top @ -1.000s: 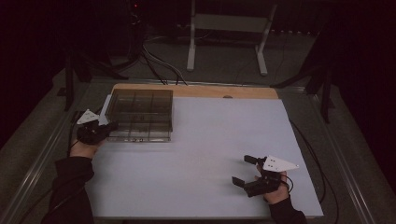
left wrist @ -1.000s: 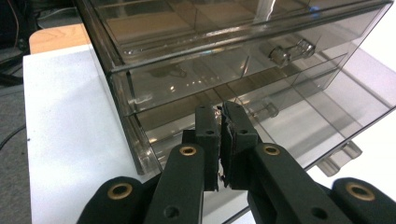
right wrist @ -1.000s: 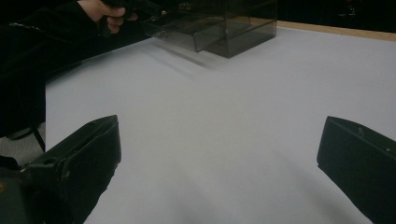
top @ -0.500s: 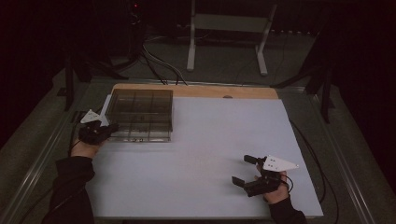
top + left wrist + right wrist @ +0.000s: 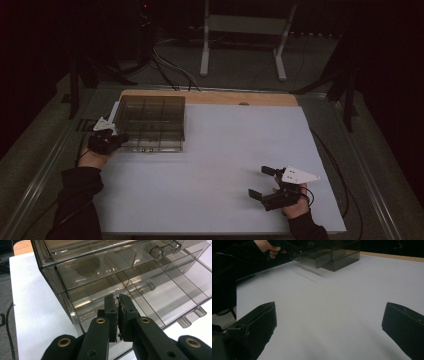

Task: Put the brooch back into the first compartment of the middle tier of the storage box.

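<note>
A: Report the left side of the table (image 5: 210, 165).

B: The left gripper (image 5: 119, 140) sits at the near left corner of the clear drawer cabinet (image 5: 152, 122). In the left gripper view, the left gripper (image 5: 118, 301) has its jaws brought fully together, tips pressed against each other. The tips lie against the front of the lowest drawer (image 5: 140, 302); whether they pinch a knob or an edge cannot be told, since the tips cover that spot.

A: Position of the cabinet?

B: It stands at the far left of the white table surface, just in front of the wooden strip (image 5: 220, 98) along the far edge. It is smoky and transparent, with dividers visible through its top. In the left gripper view, a round clear knob (image 5: 156, 251) shows on an upper drawer front, and the lowest drawer protrudes toward the camera.

A: Condition of the centre?

B: Bare white surface between the cabinet and the right hand.

A: Report the right side.

B: The right gripper (image 5: 264, 181) rests near the near right corner, well apart from the cabinet, pointing left. Its jaws stand wide apart and hold nothing. In the right gripper view, the right gripper (image 5: 329, 325) shows one jaw at each side, with plain table between them. Farther off in that view, the cabinet (image 5: 337, 252) and the left hand (image 5: 265, 246) beside it appear at the top.
</note>
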Tool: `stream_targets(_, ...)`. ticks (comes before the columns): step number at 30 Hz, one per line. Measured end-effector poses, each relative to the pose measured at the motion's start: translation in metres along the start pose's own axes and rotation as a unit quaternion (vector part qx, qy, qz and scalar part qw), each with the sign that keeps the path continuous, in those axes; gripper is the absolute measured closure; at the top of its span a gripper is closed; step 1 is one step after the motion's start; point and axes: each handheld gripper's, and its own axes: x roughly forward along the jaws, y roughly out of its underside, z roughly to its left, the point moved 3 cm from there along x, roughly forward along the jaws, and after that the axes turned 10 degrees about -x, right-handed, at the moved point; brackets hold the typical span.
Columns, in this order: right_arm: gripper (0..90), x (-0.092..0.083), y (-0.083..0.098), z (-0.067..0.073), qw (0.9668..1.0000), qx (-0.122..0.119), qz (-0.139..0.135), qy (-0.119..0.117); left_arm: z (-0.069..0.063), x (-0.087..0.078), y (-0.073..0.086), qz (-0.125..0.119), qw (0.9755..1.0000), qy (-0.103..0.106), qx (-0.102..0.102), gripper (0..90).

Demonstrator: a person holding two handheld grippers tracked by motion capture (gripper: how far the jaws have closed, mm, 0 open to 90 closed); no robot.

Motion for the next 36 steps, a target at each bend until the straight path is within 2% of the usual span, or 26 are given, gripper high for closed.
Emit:
stream_targets(3,0.0,0.0,0.0,0.0,1.0,-0.002,0.001,0.001,-0.002,0.0,-0.001,-0.001,1.0,-0.002,0.005,86.9)
stream_targets(8,0.0,0.0,0.0,0.001,1.0,-0.001,0.002,0.001,-0.003,-0.003,-0.004,-0.017,0.9998,-0.009,0.001,86.9)
stream_targets(17,0.0,0.0,0.001,0.0,1.0,0.0,0.002,0.0,-0.004,-0.01,-0.008,-0.04,0.9991,-0.006,-0.009,85.8)
stream_targets(20,0.0,0.0,0.0,0.0,1.0,-0.001,0.002,-0.001,-0.003,-0.012,-0.009,-0.046,0.9988,-0.002,-0.016,80.4)
stream_targets(24,0.0,0.0,0.001,0.0,1.0,0.0,0.003,-0.001,-0.003,-0.015,-0.01,-0.051,0.9984,0.0,-0.025,68.0)
stream_targets(30,0.0,0.0,0.0,0.001,1.0,-0.001,0.003,-0.002,-0.009,-0.02,-0.013,-0.059,0.9979,-0.011,-0.025,48.6)
stream_targets(36,0.0,0.0,0.0,0.001,1.0,-0.001,0.003,-0.002,-0.012,-0.024,-0.015,-0.068,0.9972,-0.006,-0.031,38.3)
